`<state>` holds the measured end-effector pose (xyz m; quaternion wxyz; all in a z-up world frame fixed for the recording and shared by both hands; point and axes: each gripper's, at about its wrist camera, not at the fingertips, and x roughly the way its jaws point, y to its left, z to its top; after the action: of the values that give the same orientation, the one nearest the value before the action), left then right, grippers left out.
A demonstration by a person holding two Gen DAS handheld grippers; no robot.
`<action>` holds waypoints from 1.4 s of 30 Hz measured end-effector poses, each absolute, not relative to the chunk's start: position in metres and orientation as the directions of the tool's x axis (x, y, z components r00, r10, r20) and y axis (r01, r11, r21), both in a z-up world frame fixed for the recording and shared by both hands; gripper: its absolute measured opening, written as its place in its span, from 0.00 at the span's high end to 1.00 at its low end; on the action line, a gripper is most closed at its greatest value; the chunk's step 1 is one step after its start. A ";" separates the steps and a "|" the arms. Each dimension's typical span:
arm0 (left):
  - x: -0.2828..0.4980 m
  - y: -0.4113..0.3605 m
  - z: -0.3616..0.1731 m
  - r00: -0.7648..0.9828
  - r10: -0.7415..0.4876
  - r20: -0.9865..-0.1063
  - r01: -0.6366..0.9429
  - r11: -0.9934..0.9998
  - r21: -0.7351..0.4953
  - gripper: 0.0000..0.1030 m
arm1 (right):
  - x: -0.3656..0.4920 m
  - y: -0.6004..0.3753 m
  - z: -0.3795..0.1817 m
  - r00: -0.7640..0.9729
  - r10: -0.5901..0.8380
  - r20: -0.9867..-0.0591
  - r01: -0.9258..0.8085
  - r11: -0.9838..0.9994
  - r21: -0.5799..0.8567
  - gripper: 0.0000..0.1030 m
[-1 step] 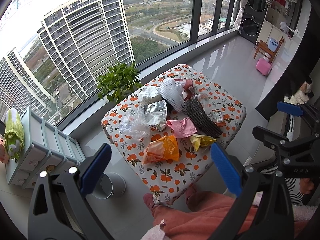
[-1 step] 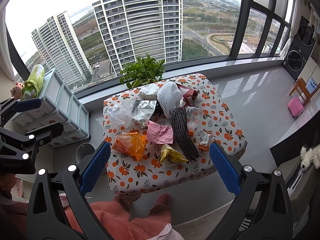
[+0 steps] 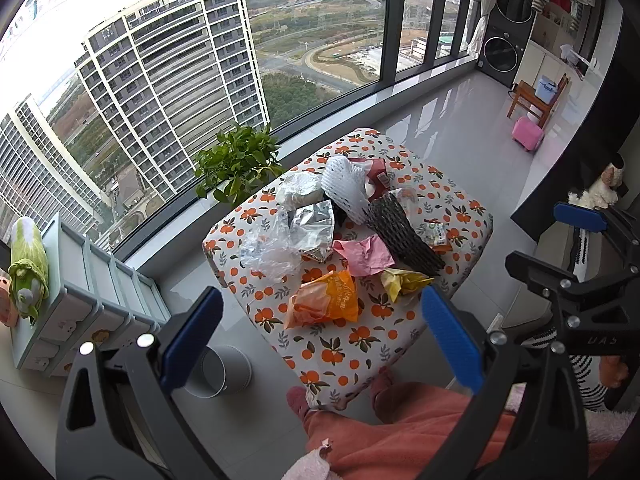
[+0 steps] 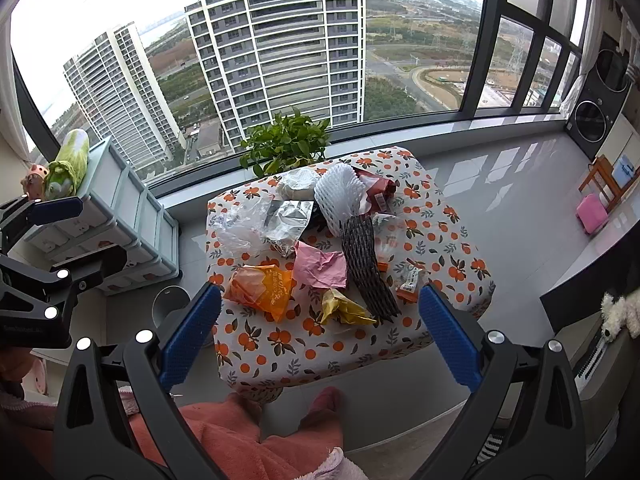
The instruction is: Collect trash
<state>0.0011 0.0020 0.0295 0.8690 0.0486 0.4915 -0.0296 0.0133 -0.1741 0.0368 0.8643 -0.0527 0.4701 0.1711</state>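
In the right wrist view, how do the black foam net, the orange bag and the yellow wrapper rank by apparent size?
1. black foam net
2. orange bag, not far behind it
3. yellow wrapper, clearly smallest

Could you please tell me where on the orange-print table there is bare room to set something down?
The table is bare along its near edge, below the orange bag and yellow wrapper, and along the right side past the black net. The far right corner is also free. The middle and far left are crowded: clear bag, foil, white net.
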 end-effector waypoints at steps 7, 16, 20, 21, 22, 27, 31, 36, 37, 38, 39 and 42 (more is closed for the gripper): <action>0.000 0.003 0.029 0.514 -0.005 -0.858 0.100 0.994 0.054 0.04 | 0.016 -0.174 0.036 0.492 0.256 -0.832 -0.361 0.930 0.072 0.07; 0.000 0.002 0.029 0.514 -0.007 -0.858 0.100 0.994 0.052 0.04 | 0.018 -0.175 0.035 0.491 0.258 -0.832 -0.361 0.929 0.075 0.07; 0.000 0.002 0.030 0.514 -0.007 -0.858 0.100 0.994 0.052 0.04 | 0.018 -0.175 0.035 0.490 0.258 -0.833 -0.361 0.929 0.076 0.07; 0.000 0.003 0.029 0.514 -0.006 -0.858 0.100 0.994 0.053 0.04 | 0.018 -0.175 0.035 0.489 0.259 -0.833 -0.362 0.929 0.077 0.07; 0.000 0.003 0.029 0.514 -0.006 -0.858 0.100 0.994 0.053 0.04 | 0.018 -0.174 0.035 0.490 0.259 -0.833 -0.362 0.929 0.076 0.07; -0.001 0.004 0.028 0.514 -0.010 -0.858 0.098 0.994 0.047 0.04 | 0.019 -0.174 0.034 0.492 0.256 -0.832 -0.358 0.931 0.075 0.07; 0.003 0.004 0.011 0.518 -0.004 -0.855 0.085 0.995 0.046 0.04 | 0.023 -0.171 0.027 0.506 0.220 -0.834 -0.340 0.939 0.041 0.07; 0.011 0.007 -0.047 0.465 0.028 -0.885 0.056 0.997 0.061 0.04 | 0.033 -0.160 -0.008 0.479 0.168 -0.862 -0.325 0.946 0.003 0.07; 0.011 0.008 -0.062 0.445 0.023 -0.895 0.052 0.997 0.052 0.04 | 0.036 -0.158 -0.018 0.468 0.165 -0.868 -0.326 0.945 0.004 0.07; 0.012 0.007 -0.075 0.429 0.017 -0.903 0.050 0.998 0.042 0.04 | 0.038 -0.156 -0.030 0.455 0.163 -0.876 -0.327 0.945 0.007 0.07; 0.012 0.013 -0.089 0.413 0.011 -0.910 0.047 0.998 0.033 0.04 | 0.041 -0.154 -0.041 0.440 0.161 -0.884 -0.327 0.945 0.009 0.07; 0.017 0.022 -0.123 0.394 0.015 -0.919 0.033 0.999 0.031 0.04 | 0.049 -0.149 -0.079 0.400 0.152 -0.904 -0.327 0.945 0.014 0.08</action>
<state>0.0165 0.0221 -0.1229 0.8345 0.0222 0.5506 -0.0054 0.0494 -0.1485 -0.0788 0.8326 -0.0828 0.5284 0.1440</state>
